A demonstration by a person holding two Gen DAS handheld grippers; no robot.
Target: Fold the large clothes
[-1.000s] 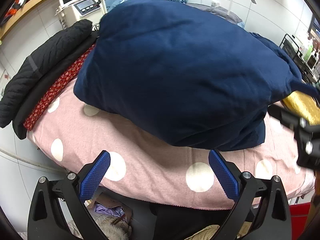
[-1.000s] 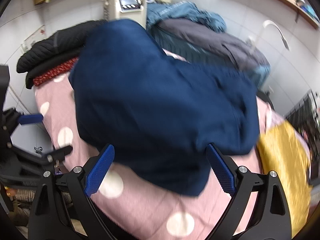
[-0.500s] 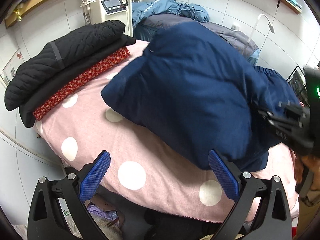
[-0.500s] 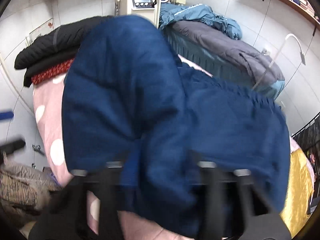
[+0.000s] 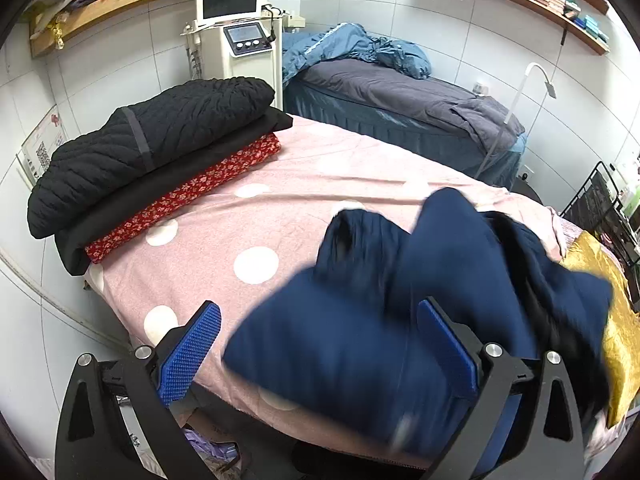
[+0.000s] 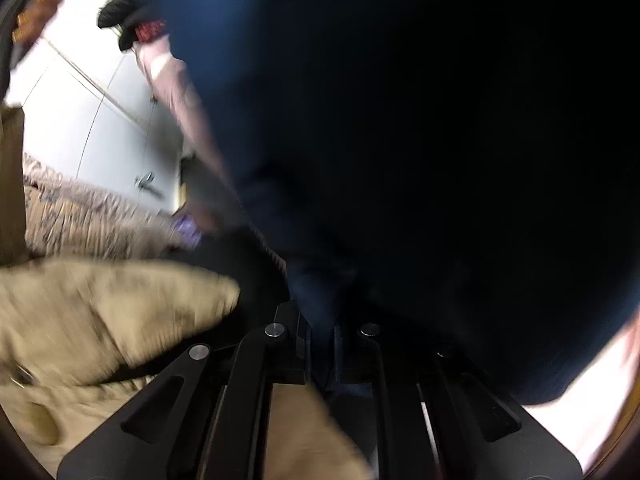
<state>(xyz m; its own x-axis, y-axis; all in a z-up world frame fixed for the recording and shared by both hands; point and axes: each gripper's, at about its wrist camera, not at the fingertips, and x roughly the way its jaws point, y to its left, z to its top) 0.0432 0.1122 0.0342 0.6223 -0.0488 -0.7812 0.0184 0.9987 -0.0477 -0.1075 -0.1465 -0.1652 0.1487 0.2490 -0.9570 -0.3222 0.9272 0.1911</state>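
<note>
A big navy blue garment [image 5: 420,300] lies bunched and motion-blurred on the front right of the pink polka-dot bed [image 5: 248,208]. My left gripper [image 5: 320,344] is open and empty, held above the bed's front edge, with the garment's near part between and beyond its blue pads [image 5: 192,348]. In the right wrist view the same navy cloth [image 6: 400,120] fills most of the frame. My right gripper [image 6: 320,344] is shut on a fold of it; its jaws are pressed together around the cloth.
A stack of folded clothes [image 5: 160,160], black quilted on top and red floral at the bottom, sits on the bed's left side. A gold cloth [image 5: 616,320] lies at the right edge. A second bed [image 5: 400,100] and a white machine [image 5: 236,48] stand behind.
The navy garment has been pulled from the bed's middle toward the front right. My right gripper has closed on it and dropped low. My left gripper has drawn back.
</note>
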